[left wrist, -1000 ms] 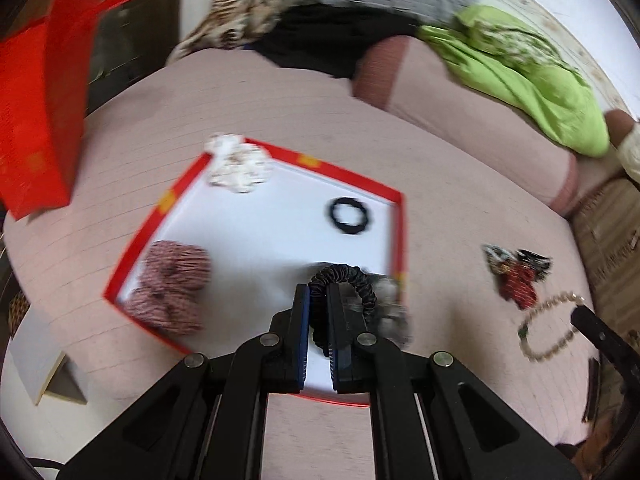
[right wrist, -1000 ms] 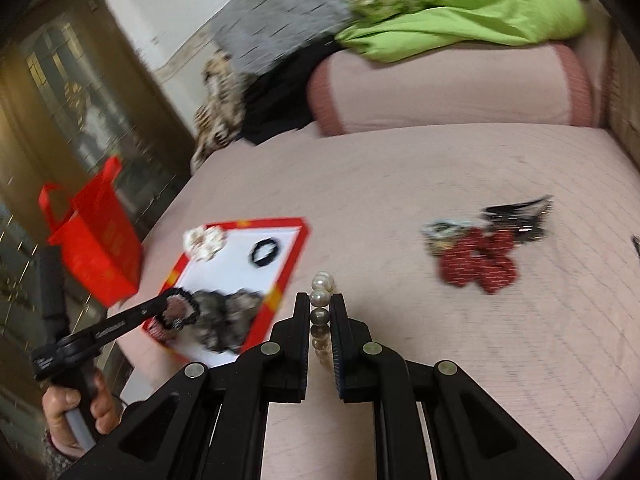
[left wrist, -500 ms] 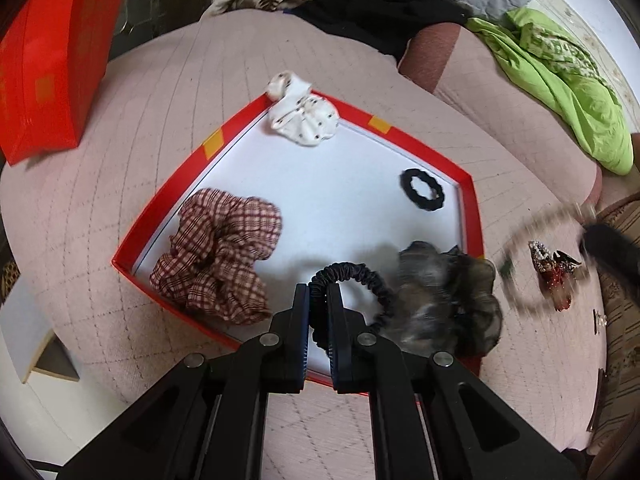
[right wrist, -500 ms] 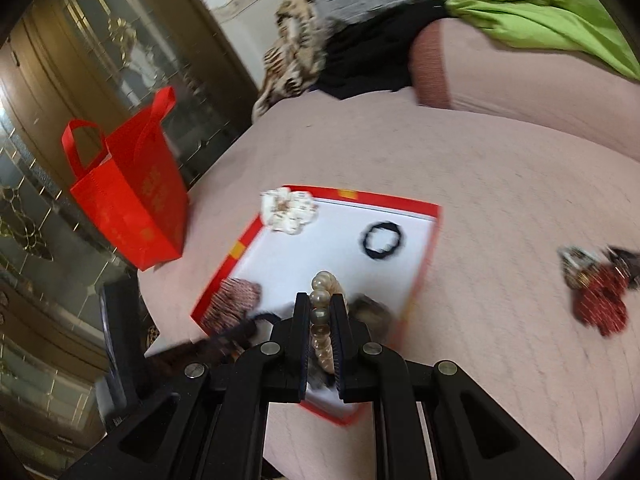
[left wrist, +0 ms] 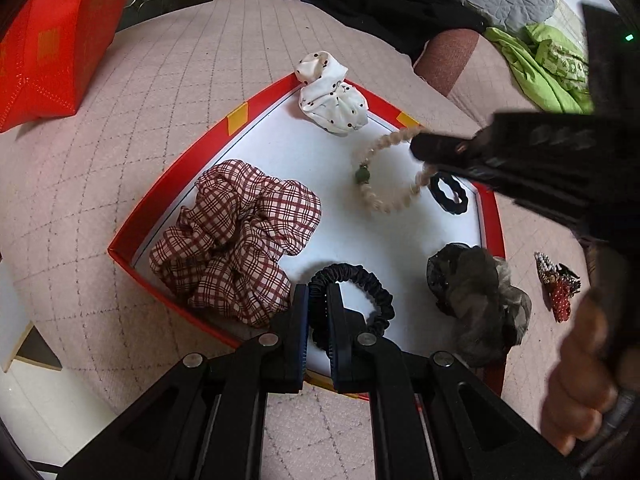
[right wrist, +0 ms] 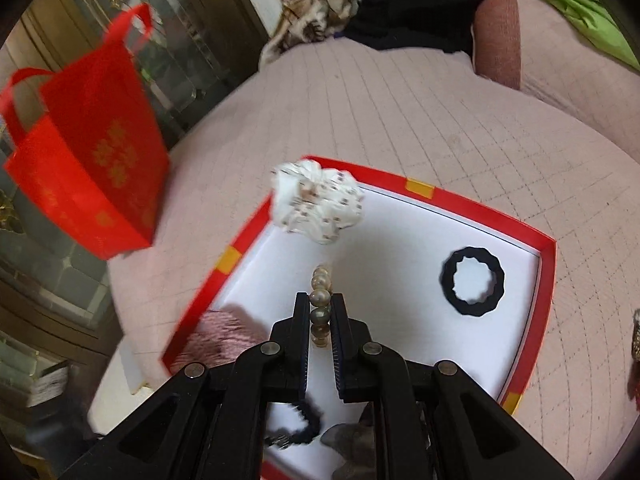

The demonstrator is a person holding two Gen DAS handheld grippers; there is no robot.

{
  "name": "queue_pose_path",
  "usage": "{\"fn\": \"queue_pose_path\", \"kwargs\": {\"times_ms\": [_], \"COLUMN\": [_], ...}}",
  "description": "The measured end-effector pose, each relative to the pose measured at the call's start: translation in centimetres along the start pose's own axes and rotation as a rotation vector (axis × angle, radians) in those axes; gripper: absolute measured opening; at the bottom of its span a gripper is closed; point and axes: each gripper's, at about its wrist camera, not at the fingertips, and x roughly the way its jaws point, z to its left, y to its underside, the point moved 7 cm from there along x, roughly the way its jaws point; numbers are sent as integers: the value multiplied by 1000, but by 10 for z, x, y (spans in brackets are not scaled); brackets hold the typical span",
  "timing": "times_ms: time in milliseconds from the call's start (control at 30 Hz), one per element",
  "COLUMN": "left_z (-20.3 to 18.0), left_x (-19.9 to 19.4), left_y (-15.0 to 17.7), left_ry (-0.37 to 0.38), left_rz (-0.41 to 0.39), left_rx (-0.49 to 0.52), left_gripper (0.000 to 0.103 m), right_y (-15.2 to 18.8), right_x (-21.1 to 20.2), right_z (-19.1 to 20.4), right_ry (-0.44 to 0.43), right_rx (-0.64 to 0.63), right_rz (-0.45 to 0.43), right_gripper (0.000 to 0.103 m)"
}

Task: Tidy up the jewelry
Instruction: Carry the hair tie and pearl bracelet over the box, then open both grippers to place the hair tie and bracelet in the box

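Since half a second ago the right claw (right wrist: 320, 322) has come in over the red-rimmed tray (left wrist: 132, 216), carrying the pearl bracelet (left wrist: 386, 176) to the white floor between the spotted white scrunchie (left wrist: 334, 98) and the small black hair ring (left wrist: 450, 194). In the left wrist view, a red bag (left wrist: 44, 40) fills the upper left, standing on the pink quilted bed (left wrist: 120, 128). At centre left of the tray lies the plaid scrunchie (left wrist: 236, 240). At lower centre the left claw (left wrist: 318, 320) is closed tight on the black ruched hair tie (left wrist: 352, 300), which rests on the tray floor. Right of it a grey-brown scrunchie (left wrist: 480, 300) sits against the tray's right rim. Above, the right claw is pinched on the bracelet, whose loop hangs just over the tray. At far right a red hair clip (left wrist: 558, 286) lies on the bed outside the tray, near the person's hand (left wrist: 580, 380)
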Motion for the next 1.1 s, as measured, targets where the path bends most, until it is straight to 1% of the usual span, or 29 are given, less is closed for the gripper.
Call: {"fn": "queue_pose_path", "kwargs": {"times_ms": [167,300,367,400,433,500,533,567,767,867,933,1100], "left_z": [3,2,-1,-2,-2,-3,-3,-4,-13,-21,-28,-50], "left_x": [-3,-4,-5,-5,-5,-8,-9,-12,-26,-40,-46,-66], "left_y": [-2,0,1,-1,-1,-2,-3,-4,-5,-5,-5,1], "left_ry": [1,-5,-3,-1,1,3,6,8,-13,-28,-31,-35], "left_rz": [-23,-32,-39,-42,-47,-59,-63,-67,-93,-119,-128,-154], "left_rx": [-16,-6,-1,-2,-4,-13,-18,-23,-4,18,30,80], "left_gripper": [8,10,16,24,32,37,38,38,38,38,42,45], "right_y": [1,3,4,4,4,4,3,3,9,21,31,65], "right_x": [12,14,13,11,9,3,1,-4,-35,-55,-67,-98], "right_z": [-20,-28,-29,-29,-29,-29,-28,-28,-33,-42,-50,-77], "right_ry": [34,39,37,36,39,42,45,50,53,52,53,60], "right_rx": [23,36,41,41,38,30,27,22,21,47,70,129], "right_rz": [22,28,28,26,21,6,-3,-13,-53,-70,-78,-100], "right_gripper": [11,12,12,12,15,26,34,36,36,36,36,36]}}
